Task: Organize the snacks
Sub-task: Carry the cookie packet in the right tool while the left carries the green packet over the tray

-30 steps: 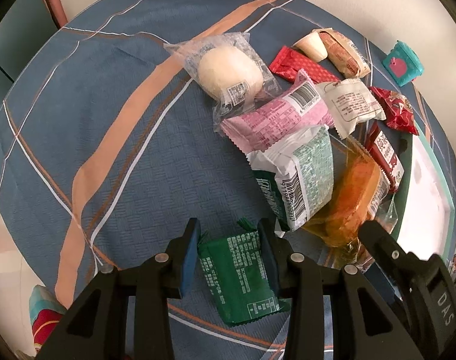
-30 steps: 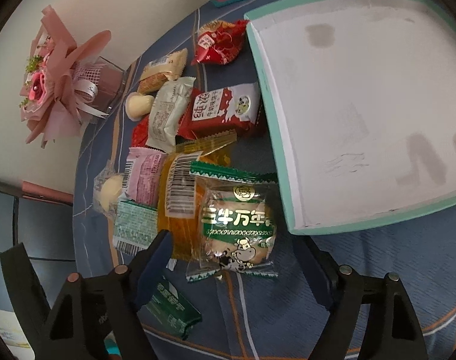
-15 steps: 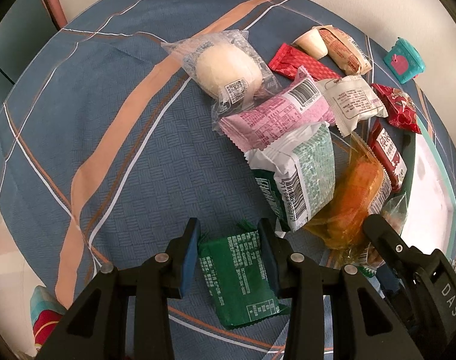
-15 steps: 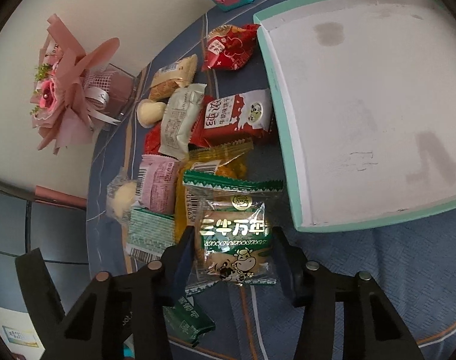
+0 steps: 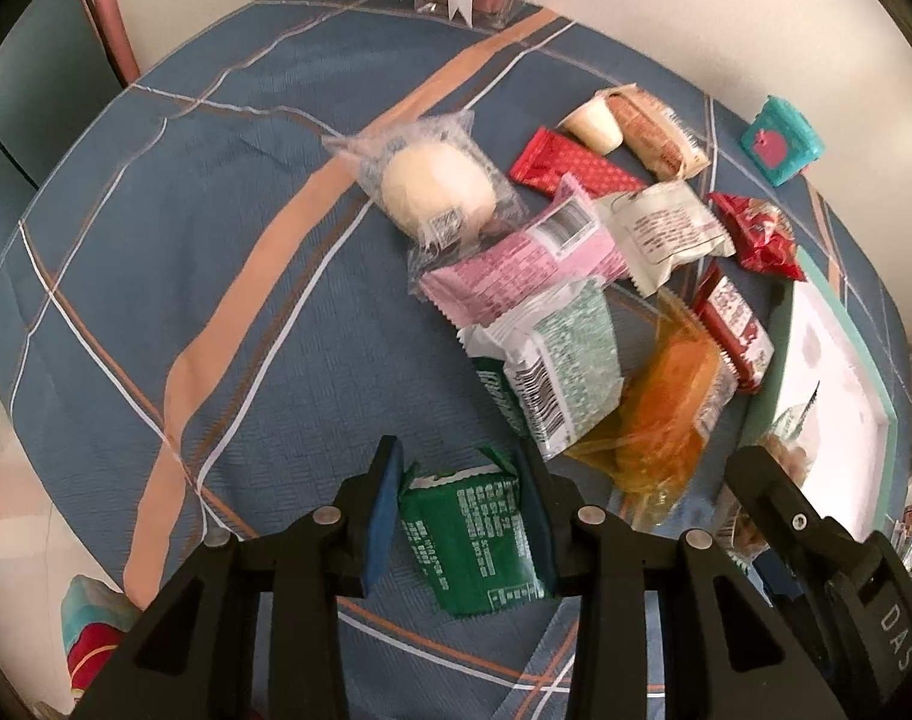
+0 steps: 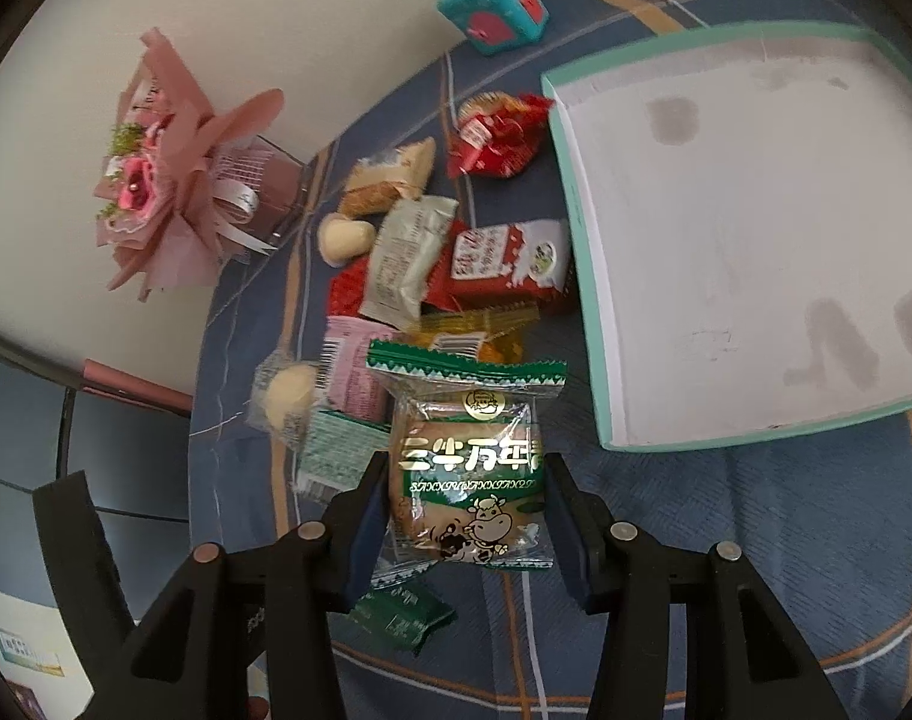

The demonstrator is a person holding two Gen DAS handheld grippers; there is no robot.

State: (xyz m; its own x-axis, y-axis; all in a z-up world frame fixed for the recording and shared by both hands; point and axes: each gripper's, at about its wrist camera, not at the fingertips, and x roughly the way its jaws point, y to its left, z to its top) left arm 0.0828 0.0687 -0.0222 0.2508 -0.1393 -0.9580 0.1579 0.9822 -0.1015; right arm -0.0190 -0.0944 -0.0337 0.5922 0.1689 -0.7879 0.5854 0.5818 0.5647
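My left gripper (image 5: 459, 501) is shut on a dark green snack packet (image 5: 471, 540) and holds it over the blue tablecloth. My right gripper (image 6: 465, 516) is shut on a clear green-edged biscuit packet with a cow print (image 6: 468, 468), lifted above the cloth. A pile of snacks lies beyond: a white bun in clear wrap (image 5: 435, 192), a pink packet (image 5: 516, 267), a green-white packet (image 5: 555, 366), an orange packet (image 5: 666, 414) and red packets (image 6: 504, 258). An empty teal-rimmed white tray (image 6: 582, 228) lies to the right of the pile.
A pink flower bouquet in a clear box (image 6: 174, 180) stands at the table's far edge by the wall. A small teal box (image 6: 495, 0) sits behind the tray. The round table's edge (image 5: 12, 324) curves close on the left.
My right gripper has closed on the cow-print biscuit packet and lifted it off the pile. My left gripper stays shut on the green packet and has risen slightly.
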